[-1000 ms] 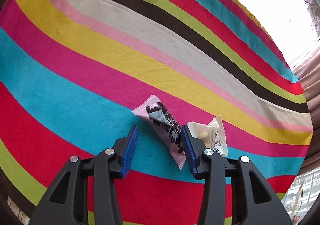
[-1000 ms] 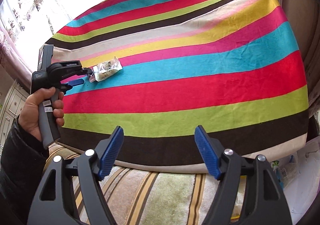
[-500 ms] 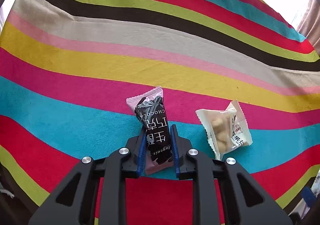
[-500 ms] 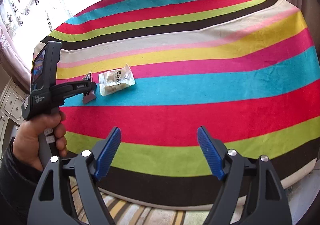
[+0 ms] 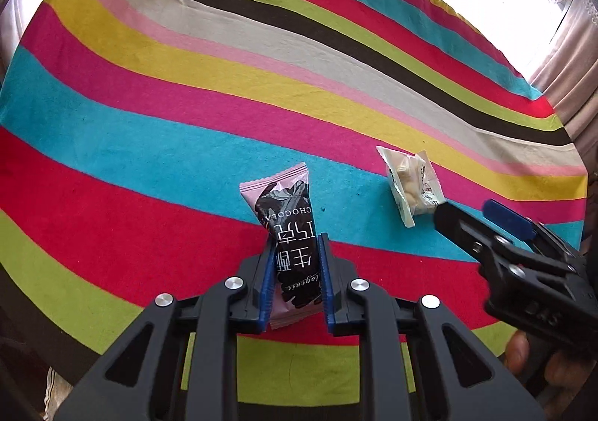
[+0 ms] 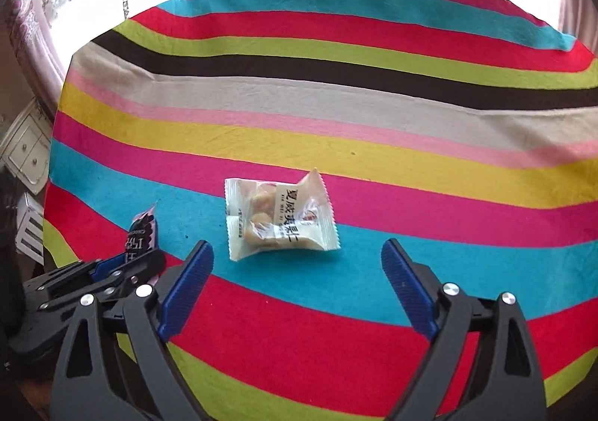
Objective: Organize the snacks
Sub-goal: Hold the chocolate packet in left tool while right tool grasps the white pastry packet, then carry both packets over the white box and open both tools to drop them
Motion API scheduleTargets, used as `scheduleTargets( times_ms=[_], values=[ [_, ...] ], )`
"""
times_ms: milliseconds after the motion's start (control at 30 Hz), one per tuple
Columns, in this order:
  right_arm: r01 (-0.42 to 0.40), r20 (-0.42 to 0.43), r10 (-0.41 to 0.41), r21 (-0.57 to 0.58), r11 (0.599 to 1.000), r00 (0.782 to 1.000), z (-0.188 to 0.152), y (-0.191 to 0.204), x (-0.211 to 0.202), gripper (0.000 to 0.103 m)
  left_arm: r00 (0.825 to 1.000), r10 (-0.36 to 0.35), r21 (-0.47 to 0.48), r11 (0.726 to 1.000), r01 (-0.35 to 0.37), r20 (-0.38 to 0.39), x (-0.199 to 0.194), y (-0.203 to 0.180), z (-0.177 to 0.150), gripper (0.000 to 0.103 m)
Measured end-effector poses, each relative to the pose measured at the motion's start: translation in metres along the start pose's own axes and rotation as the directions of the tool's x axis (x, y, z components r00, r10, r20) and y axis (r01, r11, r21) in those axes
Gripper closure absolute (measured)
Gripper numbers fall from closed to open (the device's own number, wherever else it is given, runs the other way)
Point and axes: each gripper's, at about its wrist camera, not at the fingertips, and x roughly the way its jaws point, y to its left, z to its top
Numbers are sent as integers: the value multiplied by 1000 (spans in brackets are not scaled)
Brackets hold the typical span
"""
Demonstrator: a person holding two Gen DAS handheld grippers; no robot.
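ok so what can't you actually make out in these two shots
- Chocolate packet, left wrist view: its lower sides are covered by the left gripper shut on it.
- Same packet, right wrist view: only the top shows above the gripper.
- Nut packet, left wrist view: the near corner is hidden by a finger of the right gripper, whose jaws are opening.
- Striped cloth: the far edge is washed out by window glare.

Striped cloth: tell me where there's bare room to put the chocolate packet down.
The striped cloth is bare from the yellow stripe back to the far edge, and across its right half. It is crowded near the front left: the nut packet lies on the blue stripe, the right gripper opening just before it, the left gripper beside, holding the chocolate packet.
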Motion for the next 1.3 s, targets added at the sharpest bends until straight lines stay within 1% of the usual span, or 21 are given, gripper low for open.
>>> scheduleTargets(
  times_ms=[67,133,200,300,467,533,567,633,700,800,833,867,900,1033,1200,1300],
  values=[
    [-4,-20,3,-45,999,1000,5,8,11,9,1000,-6,-3,1000,7,22,-9,1,-4,85],
    [4,-35,-7,-63,998,999,9,12,19,9,999,-17,-6,1000,18,33,-16,2,-8,85],
    [17,-43,-19,-60,998,999,12,12,26,9,999,-20,-9,1000,21,42,-20,3,-11,85],
    [59,-49,-62,-66,996,997,16,13,35,9,999,-29,-11,999,30,45,-23,2,-14,85],
    [68,-91,-73,-66,996,993,17,15,52,9,998,-41,-12,999,41,47,-25,1,-15,85],
    [72,-86,-78,-70,995,993,14,16,54,9,998,-42,-14,999,43,46,-25,1,-15,84],
    [84,-82,-90,-79,993,993,13,18,55,11,998,-42,-15,999,43,46,-25,2,-15,84],
    [84,-70,-90,-81,993,993,13,19,55,18,998,-43,-17,999,44,46,-26,4,-15,84],
    [92,-62,-97,-71,993,993,14,18,53,34,998,-42,-17,999,43,45,-23,2,-13,85],
    [73,-54,-76,-64,995,996,13,16,51,41,998,-41,-17,999,42,45,-22,1,-12,85],
    [61,-43,-64,-65,996,997,13,16,48,45,998,-41,-17,999,41,46,-22,0,-12,85],
    [60,-38,-63,-62,996,997,14,16,45,52,998,-40,-17,999,40,47,-22,0,-12,85],
    [65,-38,-67,-55,996,997,14,15,43,54,998,-40,-16,999,41,49,-23,-1,-12,85],
    [73,-40,-75,-42,996,996,10,9,36,55,998,-45,-8,999,45,49,-25,-5,-14,85],
    [70,-37,-70,-3,998,997,-6,-4,18,56,997,-58,8,998,58,50,-31,-11,-18,85],
    [85,-32,-85,11,996,996,-19,-12,2,57,996,-74,19,997,73,43,-35,-18,-23,85]
  ],
)
